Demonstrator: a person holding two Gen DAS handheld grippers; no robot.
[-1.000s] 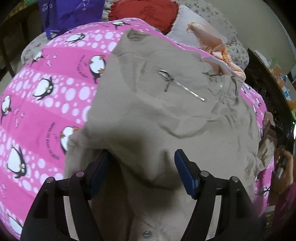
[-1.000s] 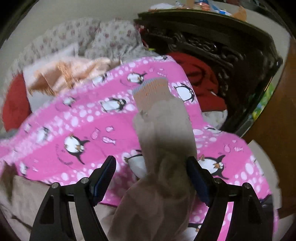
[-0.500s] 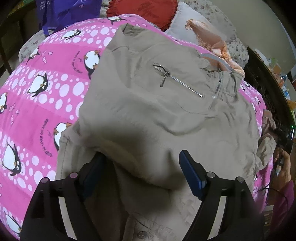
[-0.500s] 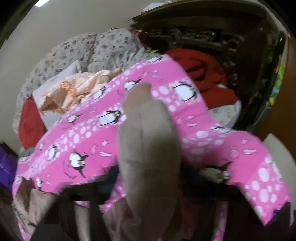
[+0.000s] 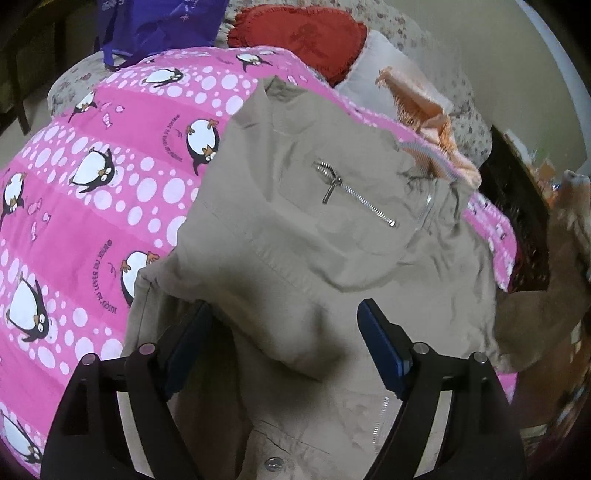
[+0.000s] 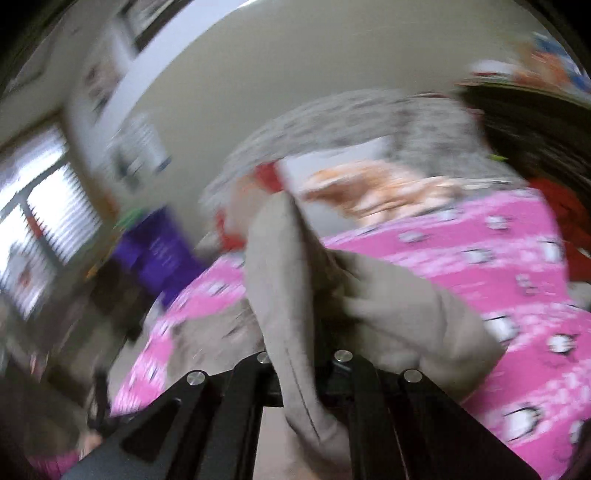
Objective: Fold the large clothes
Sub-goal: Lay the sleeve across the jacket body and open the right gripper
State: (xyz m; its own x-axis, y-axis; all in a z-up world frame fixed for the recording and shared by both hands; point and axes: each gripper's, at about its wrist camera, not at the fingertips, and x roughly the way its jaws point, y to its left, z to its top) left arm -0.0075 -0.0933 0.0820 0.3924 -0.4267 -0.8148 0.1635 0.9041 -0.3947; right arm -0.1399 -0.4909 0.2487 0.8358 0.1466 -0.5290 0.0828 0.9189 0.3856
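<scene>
While the right claw (image 6: 301,363) is clenched on the beige sleeve (image 6: 284,280), it is best to carry the sleeve slowly over the jacket (image 5: 314,240) on the pink bed cover (image 5: 92,206). Meanwhile the left claw (image 5: 286,349) hovers released above the jacket, ready to press the fold flat.

Black claw (image 5: 284,347) — blue pads (image 5: 380,347)

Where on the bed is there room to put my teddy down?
The best bare patch is the pink penguin blanket, left of the beige jacket and below the purple bag. The head of the bed is crowded: a red cushion and peach cloth are piled there. The jacket fills the middle.
</scene>
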